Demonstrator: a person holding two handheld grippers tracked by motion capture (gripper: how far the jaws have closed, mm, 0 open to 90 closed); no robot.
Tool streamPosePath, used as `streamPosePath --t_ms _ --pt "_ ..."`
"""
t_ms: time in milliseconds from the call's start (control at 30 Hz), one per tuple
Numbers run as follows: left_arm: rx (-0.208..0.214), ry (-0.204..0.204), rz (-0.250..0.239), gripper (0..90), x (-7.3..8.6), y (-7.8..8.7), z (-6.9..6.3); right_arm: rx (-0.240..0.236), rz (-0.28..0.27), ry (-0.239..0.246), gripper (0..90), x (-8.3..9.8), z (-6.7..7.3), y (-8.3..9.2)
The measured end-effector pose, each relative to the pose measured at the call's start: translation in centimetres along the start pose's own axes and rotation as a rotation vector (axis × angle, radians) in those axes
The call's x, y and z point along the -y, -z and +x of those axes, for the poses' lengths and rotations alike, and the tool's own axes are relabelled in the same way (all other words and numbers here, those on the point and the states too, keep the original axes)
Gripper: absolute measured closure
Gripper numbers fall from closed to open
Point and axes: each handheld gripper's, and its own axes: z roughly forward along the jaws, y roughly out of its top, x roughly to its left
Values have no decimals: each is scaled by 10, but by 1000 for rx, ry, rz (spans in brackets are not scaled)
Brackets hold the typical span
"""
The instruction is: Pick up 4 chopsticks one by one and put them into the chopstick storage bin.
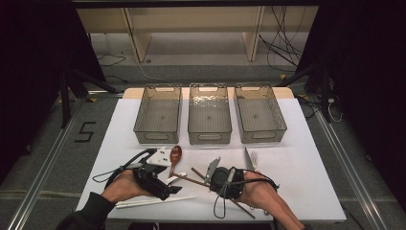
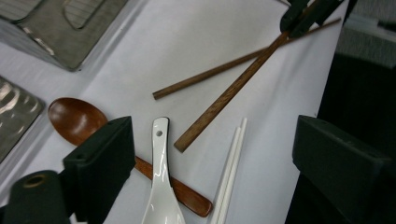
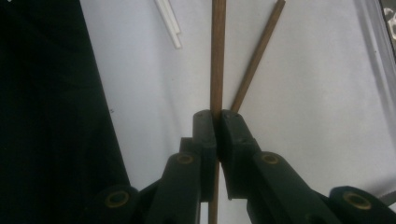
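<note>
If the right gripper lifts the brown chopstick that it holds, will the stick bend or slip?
Probably not bend: the brown chopstick looks like straight, stiff wood. It may pivot, since the right gripper clamps it at one narrow spot. It looks thin and likely light. The second brown chopstick lying beside it could get nudged.

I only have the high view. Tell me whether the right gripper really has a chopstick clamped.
Observer: Yes. In the right gripper view, the right gripper is shut on one brown chopstick, which runs straight between its jaws.
Operator: Report the second brown one.
Observer: The other brown chopstick lies free on the table, slanting beside the held one, outside the jaws.
Operator: Now the left gripper.
Observer: The left gripper is open and holds nothing. Below it, the white spoon lies across the handle of the brown spoon.
</note>
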Motion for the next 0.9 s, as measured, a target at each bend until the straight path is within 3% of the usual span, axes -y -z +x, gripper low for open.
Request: streamPosePath --t_ms 133,200,433,733,900 --pt "45 -43 68 168 -10 -5 -3 -4 -9 53 857 -2 4 -1" --pt "63 -56 99 174 -14 -10 -3 -5 -11 57 857 -2 5 -1" --pt "126 -84 146 257 -16 -21 -2 -13 -6 83 857 -4 9 -2" --pt "172 -76 190 373 -15 -30 -1 -18 0 141 857 -6 16 -5" --pt "201 -54 205 432 -13 -33 -1 -13 3 142 857 -7 18 -5"
